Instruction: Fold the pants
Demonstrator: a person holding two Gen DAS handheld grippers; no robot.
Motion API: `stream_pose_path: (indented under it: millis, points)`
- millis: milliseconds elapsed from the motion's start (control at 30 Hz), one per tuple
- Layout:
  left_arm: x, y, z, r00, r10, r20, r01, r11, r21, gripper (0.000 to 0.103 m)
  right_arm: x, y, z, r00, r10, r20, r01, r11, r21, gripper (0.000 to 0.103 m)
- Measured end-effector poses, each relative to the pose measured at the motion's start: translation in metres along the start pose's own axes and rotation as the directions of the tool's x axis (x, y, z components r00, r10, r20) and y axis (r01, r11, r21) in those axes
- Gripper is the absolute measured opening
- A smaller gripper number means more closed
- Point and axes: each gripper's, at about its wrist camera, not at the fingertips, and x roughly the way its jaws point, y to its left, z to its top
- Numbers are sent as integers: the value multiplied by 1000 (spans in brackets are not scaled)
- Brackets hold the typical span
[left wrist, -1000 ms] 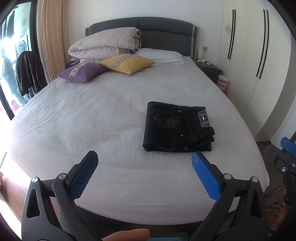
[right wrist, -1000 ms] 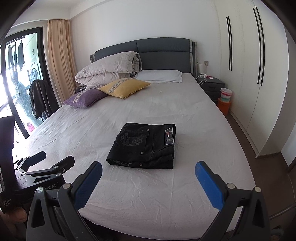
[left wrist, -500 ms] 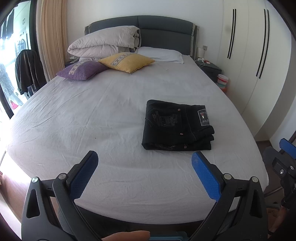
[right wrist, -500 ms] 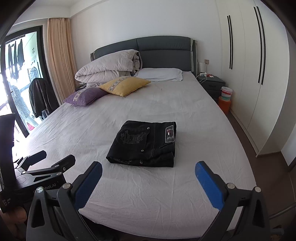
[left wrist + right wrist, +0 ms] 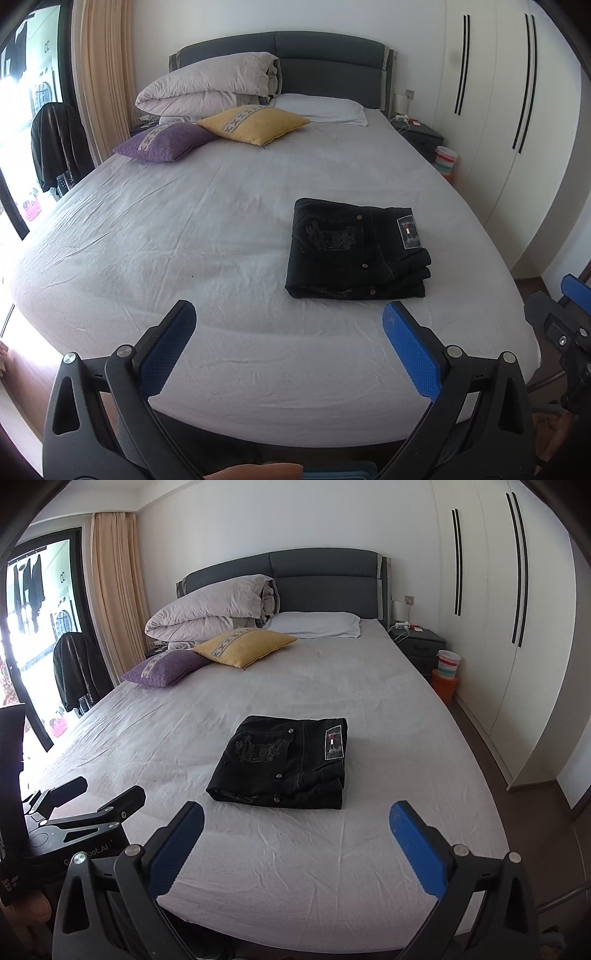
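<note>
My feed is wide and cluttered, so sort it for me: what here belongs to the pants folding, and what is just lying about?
Belongs to the job:
- black pants, folded into a stack on the bed sheet
- left tongs, open
- right tongs, open

Just lying about:
- yellow cushion
- purple cushion
- rolled duvet
- white pillow
- dark jacket
- nightstand

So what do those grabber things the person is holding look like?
Each gripper, left and right, has two black frame arms with triangular cutouts and silver bolts. The fingers carry bright blue dimpled pads. White lettering marks the left one's black body.
</note>
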Motion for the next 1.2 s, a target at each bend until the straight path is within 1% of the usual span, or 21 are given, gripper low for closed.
stream_pose_path:
  millis: [1200]
  points:
    - [5, -2, -8, 1000, 6, -6, -6, 1000, 7, 103, 5, -6, -8, 1000, -5, -23, 6, 1000, 5, 103]
